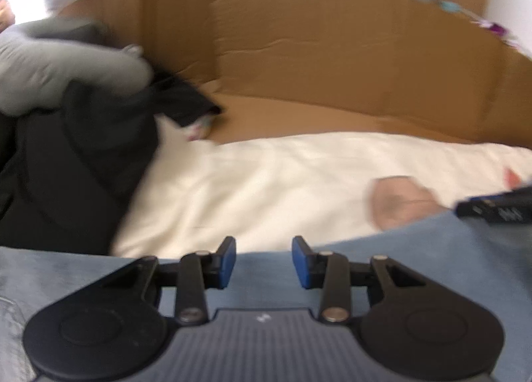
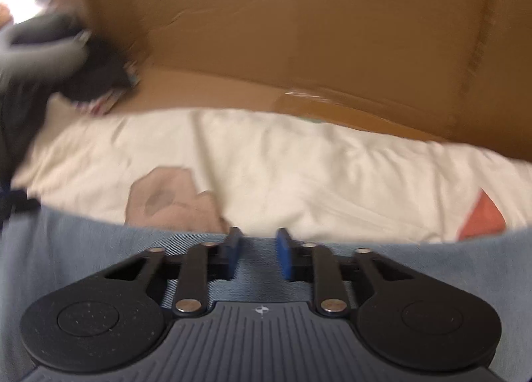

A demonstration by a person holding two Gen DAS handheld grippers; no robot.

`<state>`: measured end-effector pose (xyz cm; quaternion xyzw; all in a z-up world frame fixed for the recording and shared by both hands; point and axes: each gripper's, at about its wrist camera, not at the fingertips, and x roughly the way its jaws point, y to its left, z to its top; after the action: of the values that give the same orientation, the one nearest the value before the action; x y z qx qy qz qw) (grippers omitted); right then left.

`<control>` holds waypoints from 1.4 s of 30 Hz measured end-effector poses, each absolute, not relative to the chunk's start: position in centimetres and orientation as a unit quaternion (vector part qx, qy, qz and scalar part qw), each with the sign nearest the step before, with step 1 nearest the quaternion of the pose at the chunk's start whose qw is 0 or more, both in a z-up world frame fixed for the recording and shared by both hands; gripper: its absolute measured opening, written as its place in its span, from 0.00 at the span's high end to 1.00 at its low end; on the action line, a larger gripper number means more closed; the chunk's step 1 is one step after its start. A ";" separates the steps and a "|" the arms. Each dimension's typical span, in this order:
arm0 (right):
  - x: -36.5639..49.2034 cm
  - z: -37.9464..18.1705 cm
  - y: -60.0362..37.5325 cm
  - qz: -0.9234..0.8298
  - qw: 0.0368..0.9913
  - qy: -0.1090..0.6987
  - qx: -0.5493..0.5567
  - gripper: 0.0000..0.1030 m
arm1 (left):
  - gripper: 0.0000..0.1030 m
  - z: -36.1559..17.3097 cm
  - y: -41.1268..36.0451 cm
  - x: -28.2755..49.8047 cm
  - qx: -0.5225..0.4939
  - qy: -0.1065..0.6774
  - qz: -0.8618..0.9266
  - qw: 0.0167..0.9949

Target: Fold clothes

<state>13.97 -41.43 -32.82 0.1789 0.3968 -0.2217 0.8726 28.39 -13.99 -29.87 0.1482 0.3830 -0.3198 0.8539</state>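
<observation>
A light blue denim garment [image 1: 415, 265] lies across the near part of a white sheet [image 1: 266, 182]; its far edge runs just at my fingertips. In the left wrist view my left gripper [image 1: 264, 262] hovers over that edge, its blue pads well apart, with flat denim showing in the gap. My right gripper [image 2: 257, 255] sits over the same denim [image 2: 99, 242], farther to the right. Its pads stand closer together, a gap still showing with denim in it. The right gripper's dark body [image 1: 498, 207] also shows at the right edge of the left wrist view. Both views are blurred.
Dark clothes [image 1: 83, 166] and a grey garment [image 1: 66, 66] are heaped at the left. Brown cardboard [image 1: 332, 49] stands behind the sheet and lies along its far side. On the sheet are a tan patch [image 2: 173, 195] and an orange patch [image 2: 482, 219].
</observation>
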 end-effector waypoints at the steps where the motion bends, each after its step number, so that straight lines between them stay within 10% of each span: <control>1: 13.4 -32.6 -41.3 -0.219 0.876 0.397 0.162 0.74 | 0.59 -29.8 -14.5 27.7 0.152 0.385 -0.333 0.847; 15: 3.4 -33.8 -41.1 -0.176 0.866 0.451 0.127 0.74 | 0.49 -33.4 -19.3 25.2 0.244 0.426 -0.380 0.784; 21: 1.3 -33.5 -41.2 -0.197 0.855 0.463 0.125 0.74 | 0.63 -32.1 -20.1 25.7 0.237 0.452 -0.381 0.771; 42: -6.2 -34.6 -46.3 -0.312 0.831 0.418 0.192 0.78 | 0.63 -32.9 -21.5 13.0 0.213 0.492 -0.480 0.694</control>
<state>-6.20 -46.33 -34.60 0.1919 0.4177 -0.3123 0.8314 13.01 -21.48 -32.88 0.2125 0.4925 -0.4802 0.6941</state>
